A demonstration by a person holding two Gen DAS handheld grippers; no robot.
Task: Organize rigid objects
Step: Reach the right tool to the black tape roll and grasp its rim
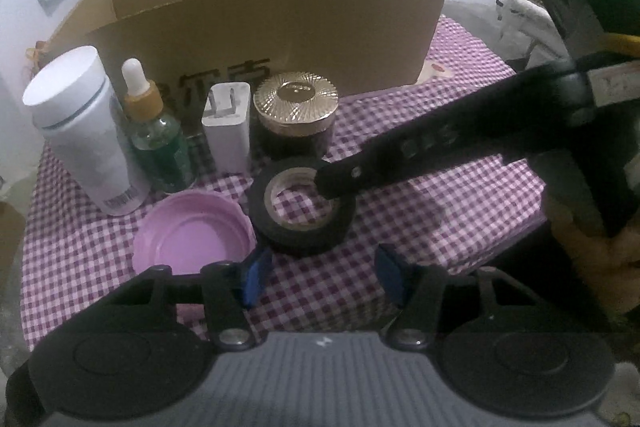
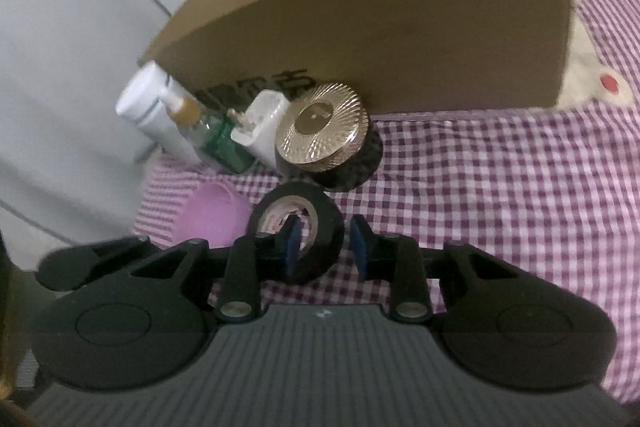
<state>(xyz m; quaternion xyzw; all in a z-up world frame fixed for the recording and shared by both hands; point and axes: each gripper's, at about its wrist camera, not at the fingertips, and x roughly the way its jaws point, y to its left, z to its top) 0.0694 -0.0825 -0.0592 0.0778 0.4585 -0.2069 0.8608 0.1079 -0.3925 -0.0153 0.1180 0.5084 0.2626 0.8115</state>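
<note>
Right tongs (image 2: 322,247) straddled wall of black tape roll (image 2: 298,227), one pad in core, other outside with gap, not clamped. Tape lay on checked bench (image 1: 400,203), 6 o'clock of gold-lidded jar (image 1: 296,107). Left tongs (image 1: 320,273) apart, empty.

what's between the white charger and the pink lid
Only bare checked cloth between white charger and pink lid, per the left wrist view.
</note>
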